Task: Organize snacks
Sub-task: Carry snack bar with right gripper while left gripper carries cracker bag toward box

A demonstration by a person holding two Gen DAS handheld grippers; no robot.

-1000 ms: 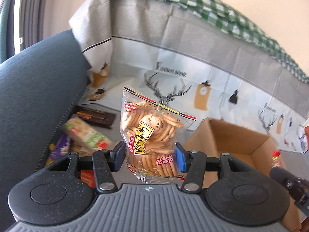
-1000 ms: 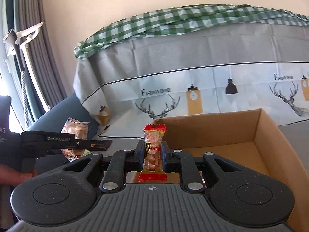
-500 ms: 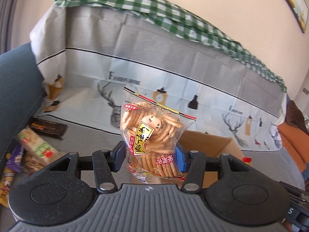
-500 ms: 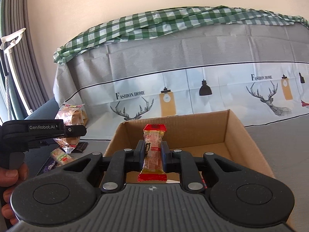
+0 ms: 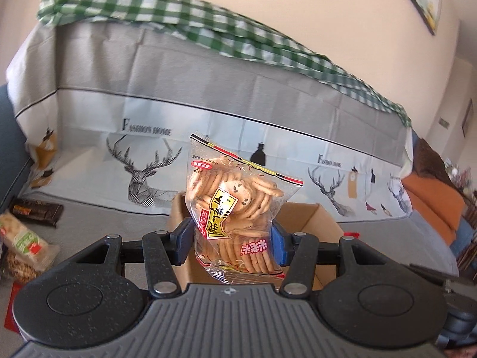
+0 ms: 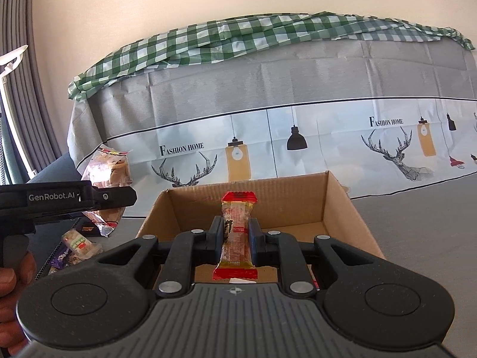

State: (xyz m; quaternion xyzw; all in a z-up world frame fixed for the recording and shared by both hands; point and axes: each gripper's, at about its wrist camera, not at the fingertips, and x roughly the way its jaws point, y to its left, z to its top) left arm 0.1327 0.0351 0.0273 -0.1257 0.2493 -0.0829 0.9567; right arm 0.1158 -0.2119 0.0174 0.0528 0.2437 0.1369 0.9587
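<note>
My left gripper [image 5: 231, 244] is shut on a clear bag of round rice crackers [image 5: 235, 211], held upright in front of an open cardboard box [image 5: 310, 223]. In the right wrist view that same cracker bag [image 6: 108, 176] hangs at the left, in the left gripper [image 6: 119, 197] held by a person's hand [image 6: 12, 280]. My right gripper [image 6: 237, 238] is shut on a small red-and-yellow snack bar [image 6: 237, 235], upright just in front of the cardboard box [image 6: 337, 205]. Both blue pads press on each packet.
A pile of loose snacks [image 5: 23, 238] lies at the left on the grey seat, with a dark chocolate bar [image 5: 35, 210] behind it; the snack pile [image 6: 77, 246] also shows left of the box. A deer-print cover [image 6: 298, 137] hangs over the sofa back, green check cloth [image 6: 238, 38] on top.
The left view has swung right: the snack pile slid to the left edge and the box came behind the cracker bag. In the right view the box came nearer. Both grips are unchanged.
</note>
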